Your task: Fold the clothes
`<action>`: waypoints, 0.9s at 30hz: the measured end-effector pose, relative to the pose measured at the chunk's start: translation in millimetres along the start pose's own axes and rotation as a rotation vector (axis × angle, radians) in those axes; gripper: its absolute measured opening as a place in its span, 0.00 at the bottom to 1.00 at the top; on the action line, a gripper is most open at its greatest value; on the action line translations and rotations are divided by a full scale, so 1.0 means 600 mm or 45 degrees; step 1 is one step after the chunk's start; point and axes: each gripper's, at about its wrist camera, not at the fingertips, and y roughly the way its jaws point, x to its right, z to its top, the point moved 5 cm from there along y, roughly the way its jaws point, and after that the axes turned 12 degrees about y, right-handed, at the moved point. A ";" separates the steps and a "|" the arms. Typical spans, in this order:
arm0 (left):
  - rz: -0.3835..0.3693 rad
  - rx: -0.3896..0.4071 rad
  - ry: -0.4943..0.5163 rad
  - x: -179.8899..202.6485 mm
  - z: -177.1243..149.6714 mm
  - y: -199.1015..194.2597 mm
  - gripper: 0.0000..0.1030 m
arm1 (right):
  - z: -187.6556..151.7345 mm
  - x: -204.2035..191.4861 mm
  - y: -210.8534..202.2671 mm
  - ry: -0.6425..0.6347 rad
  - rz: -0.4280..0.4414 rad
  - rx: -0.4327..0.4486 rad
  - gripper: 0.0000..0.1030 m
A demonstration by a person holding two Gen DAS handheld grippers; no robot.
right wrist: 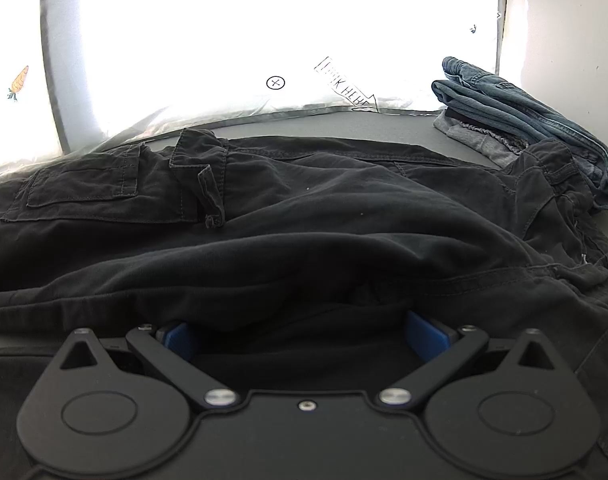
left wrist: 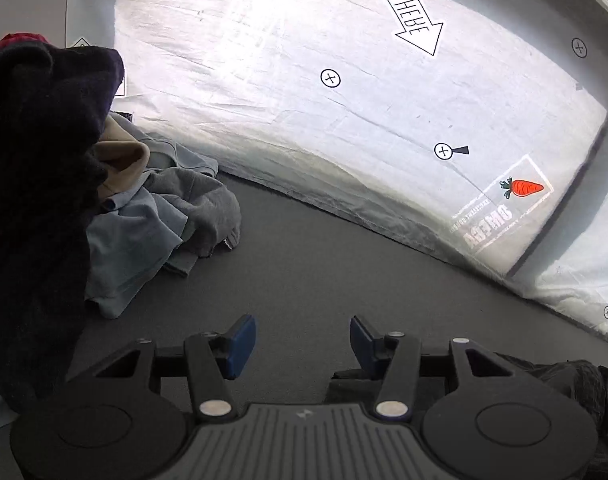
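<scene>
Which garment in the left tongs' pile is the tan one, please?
The tan hooded piece, wedged between the dark navy garment above and the grey one; the rest are blue, grey or dark.

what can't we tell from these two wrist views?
- Right gripper fingertips: right wrist view, a fold of the black cargo pants drapes over them, so any grip is unclear.
- Pants' full extent: cut off by the frame edges.
- Unfolded clothes pile: left wrist view, its lower layers are hidden by the dark garment on top.
- Folded stack: item count unclear, the jeans cover it.
</scene>
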 end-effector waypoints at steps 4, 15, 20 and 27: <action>-0.093 -0.156 0.297 0.049 0.008 0.092 0.50 | -0.001 -0.001 0.000 0.002 -0.002 0.001 1.00; -0.182 -0.237 0.427 0.106 -0.065 0.136 0.48 | 0.000 -0.001 0.001 -0.001 -0.005 0.002 1.00; -0.030 -0.136 0.408 0.106 -0.038 0.112 0.20 | 0.000 0.000 0.000 -0.001 -0.004 0.003 1.00; 0.104 0.155 0.414 0.103 0.120 0.060 0.19 | 0.001 -0.003 0.001 -0.013 -0.013 -0.003 1.00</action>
